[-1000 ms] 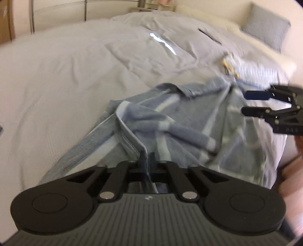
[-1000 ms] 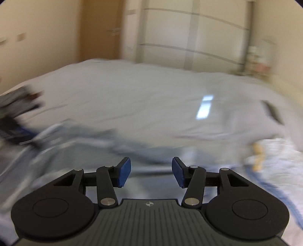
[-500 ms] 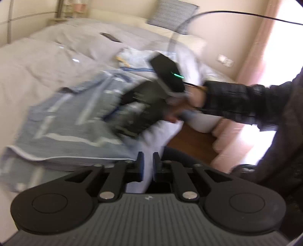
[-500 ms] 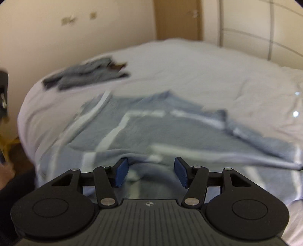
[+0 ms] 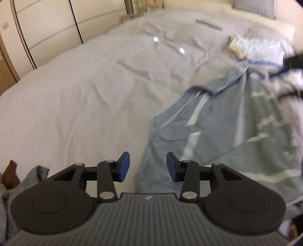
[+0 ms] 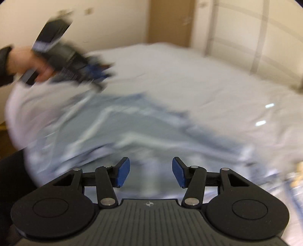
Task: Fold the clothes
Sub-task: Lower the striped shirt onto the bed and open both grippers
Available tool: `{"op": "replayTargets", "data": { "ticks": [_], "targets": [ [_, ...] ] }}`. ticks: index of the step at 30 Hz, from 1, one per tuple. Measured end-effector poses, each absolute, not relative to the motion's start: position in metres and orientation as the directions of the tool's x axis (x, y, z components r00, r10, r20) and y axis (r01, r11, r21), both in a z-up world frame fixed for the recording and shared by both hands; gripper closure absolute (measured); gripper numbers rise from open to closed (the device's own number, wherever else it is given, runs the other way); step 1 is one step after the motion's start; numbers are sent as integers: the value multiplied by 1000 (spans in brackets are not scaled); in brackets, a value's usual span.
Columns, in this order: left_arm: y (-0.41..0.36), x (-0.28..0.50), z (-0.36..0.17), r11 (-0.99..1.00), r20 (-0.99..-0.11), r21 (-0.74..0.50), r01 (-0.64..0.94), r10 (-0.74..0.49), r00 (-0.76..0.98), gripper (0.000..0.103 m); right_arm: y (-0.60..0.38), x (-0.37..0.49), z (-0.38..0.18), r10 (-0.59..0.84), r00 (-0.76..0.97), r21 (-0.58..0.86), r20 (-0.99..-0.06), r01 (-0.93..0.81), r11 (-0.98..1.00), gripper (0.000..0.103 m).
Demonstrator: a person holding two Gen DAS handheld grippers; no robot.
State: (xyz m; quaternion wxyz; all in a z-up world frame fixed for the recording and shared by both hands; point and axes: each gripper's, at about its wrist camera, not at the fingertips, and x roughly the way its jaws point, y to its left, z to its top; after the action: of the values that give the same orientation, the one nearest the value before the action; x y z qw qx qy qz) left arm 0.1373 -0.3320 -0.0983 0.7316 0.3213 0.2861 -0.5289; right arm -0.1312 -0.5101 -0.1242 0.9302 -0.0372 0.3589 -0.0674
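Blue-grey striped garment [image 5: 217, 121], rumpled

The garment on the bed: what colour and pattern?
Blue-grey with pale stripes; clearest in the left wrist view.

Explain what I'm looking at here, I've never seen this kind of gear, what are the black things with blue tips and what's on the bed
These are two hand-held grabbing tools, one in each of a person's hands; no robot arm is involved. Each tool has a wide-angle camera looking forward along its two fingers, so each picture is taken from one tool.

In the left tool's view, the left gripper fills the bottom, its blue-padded fingers spread apart with nothing between them. The right tool's view shows the right gripper, also open and empty. Up in its left corner, blurred by motion, you see the other tool held in the person's hand.

Below them is a bed with a pale cover. On it lies a blue garment with light stripes, spread out but rumpled. A lighter patterned cloth lies further back, and a pillow sits at the far end.
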Motion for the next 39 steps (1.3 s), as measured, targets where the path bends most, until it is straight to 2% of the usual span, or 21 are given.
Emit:
{"op": "replayTargets", "data": {
  "ticks": [3, 8, 10, 11, 13, 14, 15, 16, 17, 18, 19, 21, 24, 27, 29, 30, 34, 39],
  "targets": [
    [-333, 151, -110, 206, -787, 171, 964, -560, 259, 64, -541, -122, -121, -282, 739, -207, -612, 195, 959, 46],
    [-318, 154, -115, 140, -803, 144, 980, -562, 198, 63, -581, -102, -140, -408, 671, -401, -618, 177, 899, 46],
    [-317, 153, -117, 130, -803, 135, 982, -566, 185, 64, -584, -96, -152, -407, 655, -441, -637, 123, 889, 46],
    [-317, 151, -118, 125, -801, 135, 983, -570, 183, 67, -585, -93, -159, -403, 647, -458, -648, 92, 884, 46],
    [-318, 147, -118, 114, -797, 139, 984, -577, 180, 81, -586, -88, -171, -407, 635, -498, -656, 41, 866, 47],
    [-319, 145, -118, 109, -795, 141, 984, -580, 178, 94, -586, -86, -175, -418, 635, -524, -650, 25, 852, 55],
    [-320, 145, -117, 121, -785, 158, 980, -586, 199, 100, -587, -83, -177, -419, 631, -523, -653, 25, 852, 68],
    [-321, 144, -116, 136, -775, 178, 975, -592, 223, 100, -592, -80, -176, -428, 629, -516, -648, 50, 855, 75],
    [-323, 146, -115, 157, -764, 184, 970, -598, 242, 101, -598, -77, -173, -442, 629, -511, -639, 83, 856, 88],
    [-324, 148, -114, 180, -753, 189, 965, -605, 260, 103, -604, -79, -170, -453, 631, -503, -629, 113, 857, 96],
    [-326, 150, -113, 203, -742, 193, 960, -611, 278, 103, -609, -82, -167, -463, 634, -495, -619, 143, 857, 99],
    [-328, 155, -110, 247, -727, 185, 951, -617, 301, 103, -619, -87, -161, -484, 638, -476, -600, 201, 856, 98],
    [-324, 156, -106, 269, -723, 168, 948, -620, 304, 99, -635, -96, -152, -515, 640, -444, -570, 287, 849, 85],
    [-310, 151, -106, 278, -729, 146, 949, -618, 293, 96, -650, -105, -143, -547, 638, -407, -542, 370, 835, 80],
    [-299, 145, -106, 281, -736, 127, 951, -616, 280, 90, -661, -110, -137, -568, 635, -379, -523, 424, 823, 69],
    [-294, 143, -107, 282, -739, 118, 952, -615, 274, 87, -666, -113, -134, -579, 633, -365, -514, 450, 815, 68],
    [-272, 117, -108, 257, -746, 104, 961, -619, 246, 87, -657, -140, -139, -423, 674, -168, -606, 411, 896, 61],
    [-255, 78, -102, 179, -764, 69, 982, -623, 167, 89, -625, -157, -153, -301, 685, -45, -664, 365, 930, 57]
  ]
}}
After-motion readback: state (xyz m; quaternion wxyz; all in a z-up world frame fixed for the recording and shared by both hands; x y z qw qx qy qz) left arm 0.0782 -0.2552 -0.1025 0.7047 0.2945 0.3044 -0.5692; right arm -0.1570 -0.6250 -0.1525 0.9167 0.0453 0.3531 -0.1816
